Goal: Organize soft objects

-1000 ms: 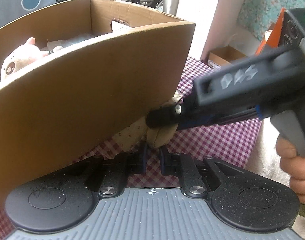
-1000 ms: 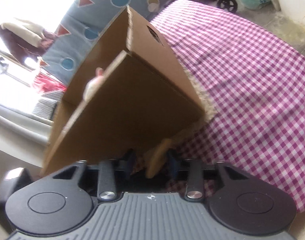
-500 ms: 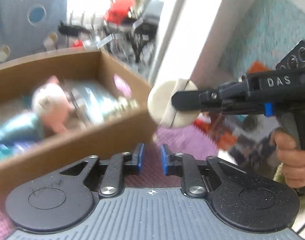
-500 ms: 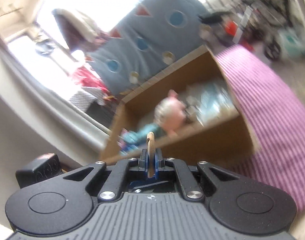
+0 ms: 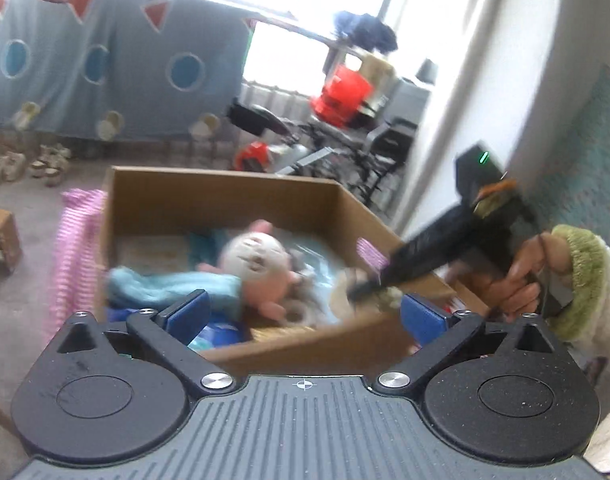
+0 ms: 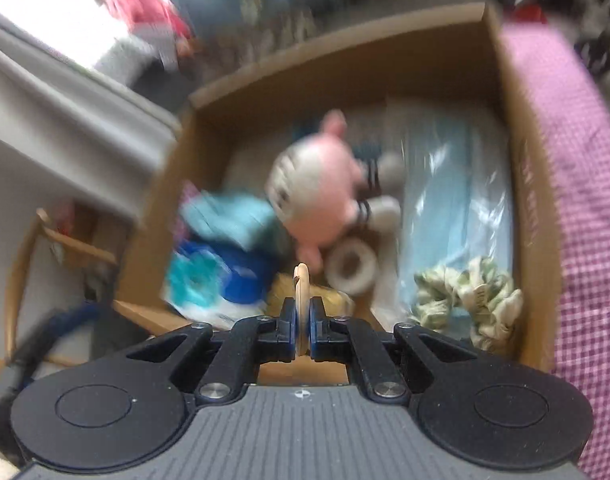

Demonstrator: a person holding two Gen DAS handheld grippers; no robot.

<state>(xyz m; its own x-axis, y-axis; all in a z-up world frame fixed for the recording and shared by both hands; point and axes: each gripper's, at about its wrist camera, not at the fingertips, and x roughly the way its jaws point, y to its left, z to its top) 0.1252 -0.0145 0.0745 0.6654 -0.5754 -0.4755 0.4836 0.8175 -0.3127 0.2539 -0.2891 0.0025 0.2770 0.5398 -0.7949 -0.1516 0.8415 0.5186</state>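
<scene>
A cardboard box [image 5: 225,196] [image 6: 529,184] stands on the checked cloth. It holds a pink plush toy [image 5: 257,268] [image 6: 321,188], a light blue cloth [image 5: 165,284] [image 6: 229,216], a white tape roll [image 6: 351,270], a green scrunchie [image 6: 465,292] and blue plastic packs [image 6: 457,184]. My right gripper [image 6: 302,316] is shut on a thin beige round pad [image 6: 301,284] over the box's near edge; it shows blurred in the left wrist view [image 5: 369,284]. My left gripper [image 5: 303,312] is open and empty in front of the box.
The box sits on a purple checked tablecloth [image 6: 585,200]. A blue curtain with circles [image 5: 105,64] hangs behind. Red items and a wheelchair [image 5: 345,120] stand at the back. A white wall [image 5: 485,80] is to the right. A wooden chair frame [image 6: 25,260] is at the left.
My right gripper has lifted the beige pad from beside the box up and over the box's rim. My left gripper has risen and opened wide.
</scene>
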